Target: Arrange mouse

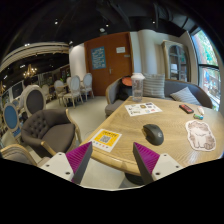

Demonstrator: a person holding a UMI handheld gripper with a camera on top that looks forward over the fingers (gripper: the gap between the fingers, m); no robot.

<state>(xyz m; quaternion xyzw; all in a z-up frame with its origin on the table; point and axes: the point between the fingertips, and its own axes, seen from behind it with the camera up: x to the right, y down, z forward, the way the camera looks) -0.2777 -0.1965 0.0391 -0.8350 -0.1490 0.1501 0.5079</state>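
Observation:
A dark grey computer mouse (153, 133) lies on the round wooden table (185, 150), ahead of my right finger and a little beyond it. My gripper (113, 160) is open and empty, its magenta pads (79, 157) wide apart, held over the table's near edge. Nothing stands between the fingers but the table edge and the floor below.
A yellow QR card (106, 141) lies near the table edge between the fingers. A white mouse mat with a cartoon figure (201, 135) lies right of the mouse. Papers (143, 109) and a dark object (187, 108) sit further back. A grey armchair (46, 130) stands at the left.

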